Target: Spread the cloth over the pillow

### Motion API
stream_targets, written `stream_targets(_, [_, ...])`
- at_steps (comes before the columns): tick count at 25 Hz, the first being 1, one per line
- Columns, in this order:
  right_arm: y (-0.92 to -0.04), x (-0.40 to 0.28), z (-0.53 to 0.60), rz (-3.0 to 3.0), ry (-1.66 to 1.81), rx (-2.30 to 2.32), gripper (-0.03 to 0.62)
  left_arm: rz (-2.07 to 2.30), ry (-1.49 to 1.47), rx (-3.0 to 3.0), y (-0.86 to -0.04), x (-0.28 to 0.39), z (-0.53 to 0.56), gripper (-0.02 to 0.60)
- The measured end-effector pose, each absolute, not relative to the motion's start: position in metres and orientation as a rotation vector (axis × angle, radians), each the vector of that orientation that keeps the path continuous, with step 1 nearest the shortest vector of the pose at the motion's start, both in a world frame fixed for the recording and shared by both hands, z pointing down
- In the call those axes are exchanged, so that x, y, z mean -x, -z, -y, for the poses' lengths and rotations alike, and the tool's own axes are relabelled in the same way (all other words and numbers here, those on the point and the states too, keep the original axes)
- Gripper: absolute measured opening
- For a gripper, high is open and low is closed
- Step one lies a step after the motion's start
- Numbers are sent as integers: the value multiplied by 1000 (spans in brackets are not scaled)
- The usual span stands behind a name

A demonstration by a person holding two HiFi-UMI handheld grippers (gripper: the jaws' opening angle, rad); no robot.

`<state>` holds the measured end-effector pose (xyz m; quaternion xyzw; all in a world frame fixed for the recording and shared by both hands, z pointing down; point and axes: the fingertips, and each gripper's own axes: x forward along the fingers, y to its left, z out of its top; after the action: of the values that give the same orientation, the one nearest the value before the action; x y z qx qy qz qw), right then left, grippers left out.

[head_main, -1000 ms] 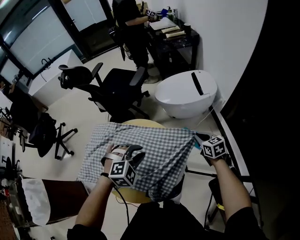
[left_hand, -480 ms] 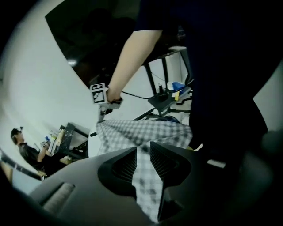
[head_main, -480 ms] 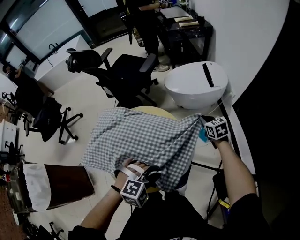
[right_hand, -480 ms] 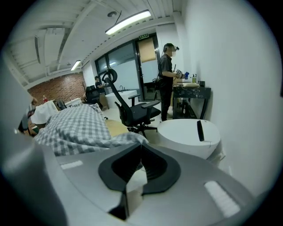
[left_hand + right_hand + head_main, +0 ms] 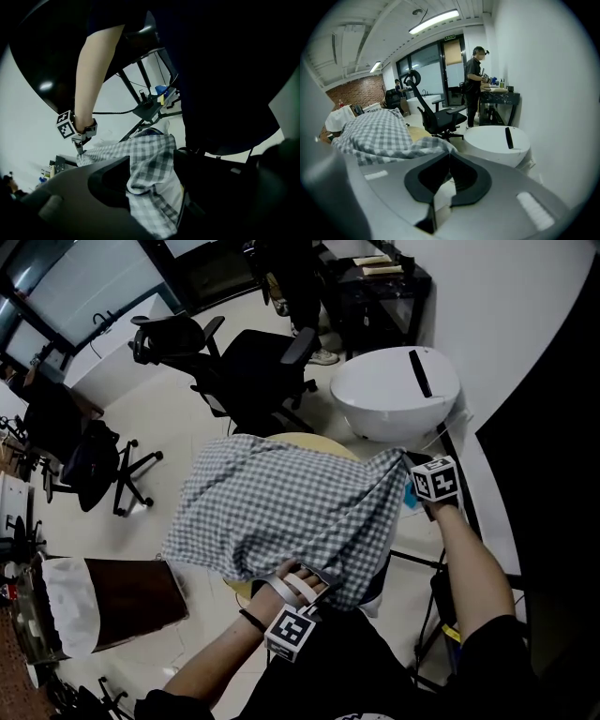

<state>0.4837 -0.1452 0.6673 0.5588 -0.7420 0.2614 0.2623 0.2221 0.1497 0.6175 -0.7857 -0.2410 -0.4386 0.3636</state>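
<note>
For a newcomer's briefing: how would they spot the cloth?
Find the white dome by the white wall. Left of it, nearer the wearer, lies the draped cloth. It alone is grey-and-white checked; the chairs nearby are black.

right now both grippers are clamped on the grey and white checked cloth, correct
Only the right gripper is clamped on the grey and white checked cloth. The left gripper view shows the left gripper's jaws apart, just opened, cloth between them.
</note>
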Motion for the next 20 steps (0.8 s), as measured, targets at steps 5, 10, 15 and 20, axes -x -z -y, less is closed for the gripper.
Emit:
stream_targets(5, [-659, -484, 136, 1955, -692, -1551, 11, 566, 1065, 2016, -614, -229, -152, 130])
stream_targets(10, [-651, -485, 126, 1899, -598, -1512, 11, 561, 1025, 2025, -611, -226, -170, 0])
stream_targets(15, [-644, -490, 113, 1859, -594, -1538, 11, 502, 934, 2091, -593, -229, -196, 0])
stream_targets(20, [-649, -493, 111, 1836, -593, -1523, 11, 443, 865, 2208, -565, -248, -209, 0])
